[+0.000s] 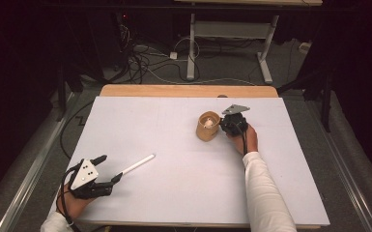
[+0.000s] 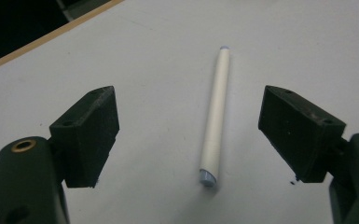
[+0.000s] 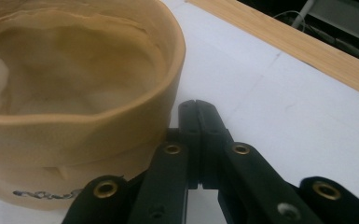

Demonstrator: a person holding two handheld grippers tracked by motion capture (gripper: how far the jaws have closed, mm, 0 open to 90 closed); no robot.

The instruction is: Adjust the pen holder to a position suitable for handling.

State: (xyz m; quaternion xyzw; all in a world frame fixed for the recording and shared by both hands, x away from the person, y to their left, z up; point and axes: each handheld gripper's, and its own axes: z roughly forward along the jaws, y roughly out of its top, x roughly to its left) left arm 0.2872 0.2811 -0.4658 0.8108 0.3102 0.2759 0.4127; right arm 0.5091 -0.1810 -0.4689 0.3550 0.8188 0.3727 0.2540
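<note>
A white marker pen [image 1: 136, 166] [image 2: 216, 116] lies on the white table cover, near the front left. My left gripper [image 1: 107, 168] [image 2: 186, 135] stands open at the pen's near end, one jaw on either side, with neither pad touching it. A tan soft pouch [image 1: 207, 126] [image 3: 74, 88] stands upright past mid-table, with something pale inside. My right gripper [image 1: 223, 123] [image 3: 198, 109] is shut, its jaws pressed together with nothing between them, right beside the pouch's wall.
The white cover [image 1: 183, 164] spreads over most of the wooden table [image 1: 188, 90], whose bare edge shows at the back. Beyond it are cables on the floor and a second table's legs [image 1: 191, 46].
</note>
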